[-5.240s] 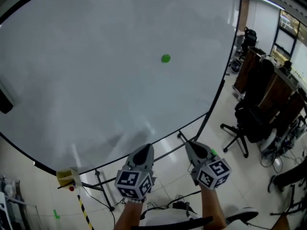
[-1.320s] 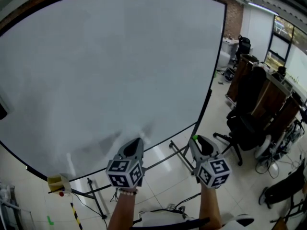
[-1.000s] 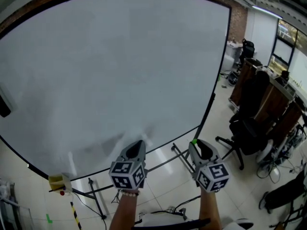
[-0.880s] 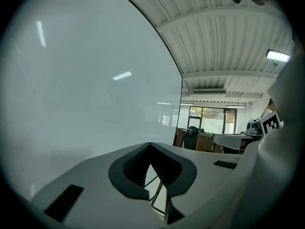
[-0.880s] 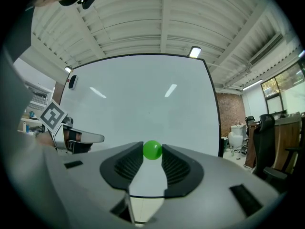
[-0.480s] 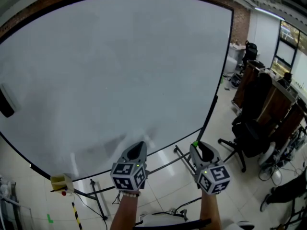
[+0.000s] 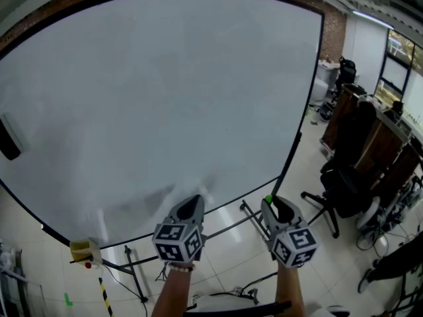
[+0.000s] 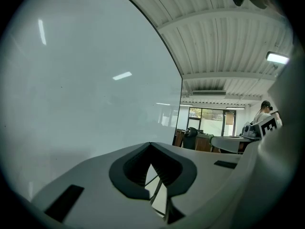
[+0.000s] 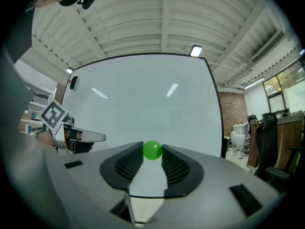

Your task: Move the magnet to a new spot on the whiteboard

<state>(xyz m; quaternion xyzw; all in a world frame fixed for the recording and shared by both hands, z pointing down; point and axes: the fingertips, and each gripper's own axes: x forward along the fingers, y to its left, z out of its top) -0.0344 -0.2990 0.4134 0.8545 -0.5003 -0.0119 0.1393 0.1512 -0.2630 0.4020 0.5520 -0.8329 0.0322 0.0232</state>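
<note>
You hold both grippers out side by side: your left gripper (image 7: 195, 202) has its jaws together, empty; your right gripper (image 7: 271, 202) pinches the green magnet (image 9: 152, 150) at its tips.

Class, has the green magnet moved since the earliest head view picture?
Yes: the magnet left the whiteboard middle, now down in the right hand-held gripper by its lower edge.

Floor (image 7: 324, 256): pale glossy tiles. Wall (image 7: 334, 32), far right: red brick. Windows (image 7: 402, 51): dark-framed, daylit. Office chair (image 7: 340, 180): black, on castors, just beside brown wooden desks (image 7: 386, 134). Ceiling (image 9: 162, 18): white, ribbed, with a lit panel light (image 9: 196, 50).
</note>
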